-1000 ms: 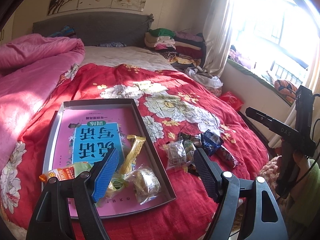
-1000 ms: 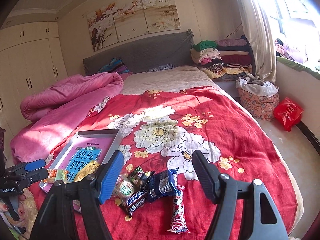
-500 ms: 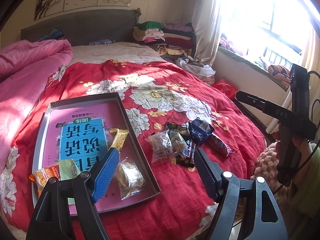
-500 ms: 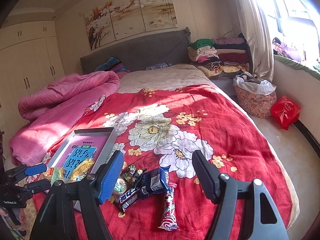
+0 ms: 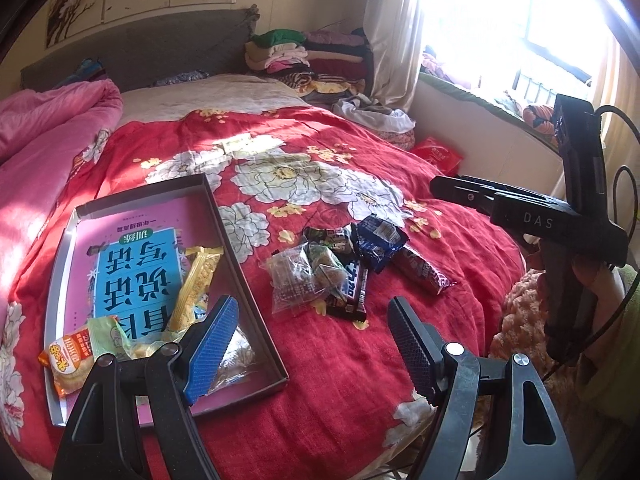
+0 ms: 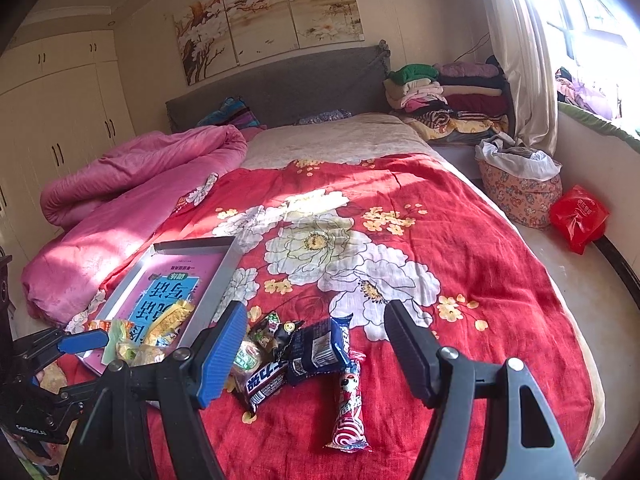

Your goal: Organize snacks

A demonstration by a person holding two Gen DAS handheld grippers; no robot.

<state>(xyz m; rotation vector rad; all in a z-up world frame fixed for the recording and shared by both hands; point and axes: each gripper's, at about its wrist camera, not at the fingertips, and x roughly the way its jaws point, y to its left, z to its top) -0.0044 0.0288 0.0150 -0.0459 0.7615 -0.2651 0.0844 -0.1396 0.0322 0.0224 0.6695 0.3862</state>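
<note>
A shallow grey box (image 5: 236, 248) with a pink and blue printed bottom lies on the red floral bedspread and holds several snack packets, among them a yellow bar (image 5: 198, 280) and an orange-green pack (image 5: 76, 356). It also shows in the right wrist view (image 6: 218, 272). Right of it lies a loose pile: a clear bag (image 5: 298, 280), a dark chocolate bar (image 5: 354, 286), a blue pack (image 5: 378, 240) and a red-white bar (image 6: 350, 412). My left gripper (image 5: 312, 344) is open and empty above the bed's front edge. My right gripper (image 6: 312, 354) is open and empty over the pile.
A pink duvet (image 6: 132, 184) is bunched along the left of the bed. Folded clothes (image 6: 444, 96) are stacked at the headboard's right. A floral laundry basket (image 6: 520, 192) and a red bag (image 6: 578, 216) stand on the floor by the window wall.
My left gripper has drawn back and swung right, from over the box toward the loose pile. The right gripper has shifted slightly nearer the pile. Both stay open.
</note>
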